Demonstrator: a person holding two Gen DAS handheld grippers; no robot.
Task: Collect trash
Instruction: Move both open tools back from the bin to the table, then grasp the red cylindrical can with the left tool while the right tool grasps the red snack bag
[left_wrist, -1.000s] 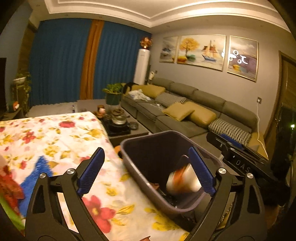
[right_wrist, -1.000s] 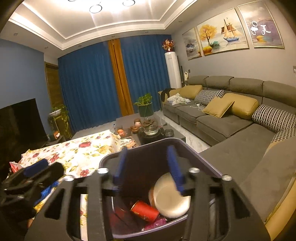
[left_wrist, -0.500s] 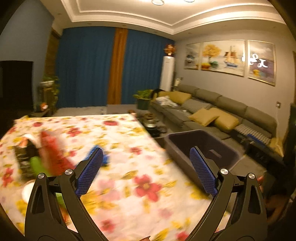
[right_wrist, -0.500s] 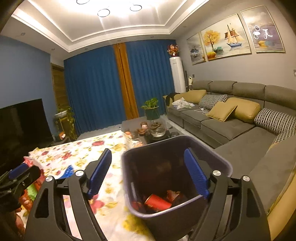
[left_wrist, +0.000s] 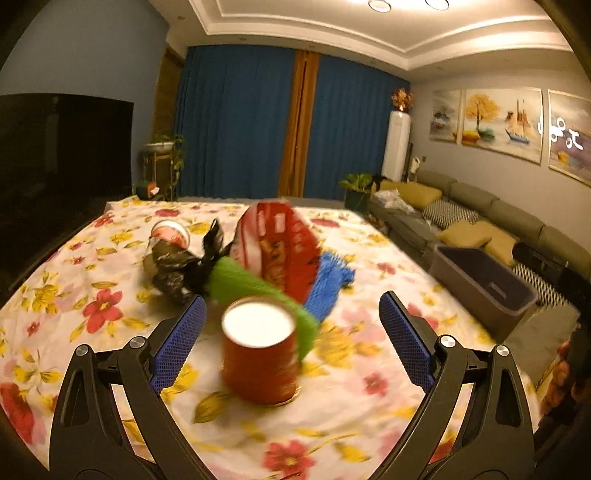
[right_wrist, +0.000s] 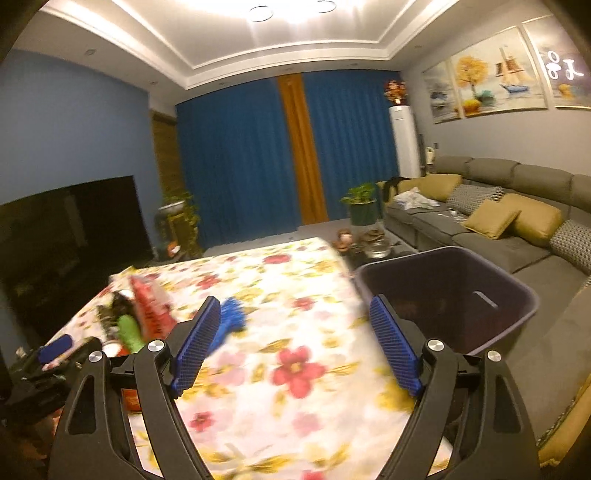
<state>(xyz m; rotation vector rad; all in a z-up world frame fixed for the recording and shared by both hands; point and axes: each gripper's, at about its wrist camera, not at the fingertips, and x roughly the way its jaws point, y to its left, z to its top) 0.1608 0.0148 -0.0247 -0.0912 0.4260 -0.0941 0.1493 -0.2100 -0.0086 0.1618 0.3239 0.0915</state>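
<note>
On the worktop with its flowered cloth lie six pieces of trash in one cluster: one red paper cup standing upright nearest the camera, one green wrapper just behind it, one red snack bag rising above the green, one blue netted piece to the right of the bag, one crumpled dark bag to the left, and one small round tub behind that; one dark bin sits off the right edge of the worktop, beside the sofa; the left tongs are released, the cup between the fingers but untouched; the right tongs are spread wide with nothing in them, above bare cloth; motion blur smears the cup, the wrappers and any printing; in the right view the cluster is partly hidden behind the tongs, and the bin's contents are too dark to make out.
</note>
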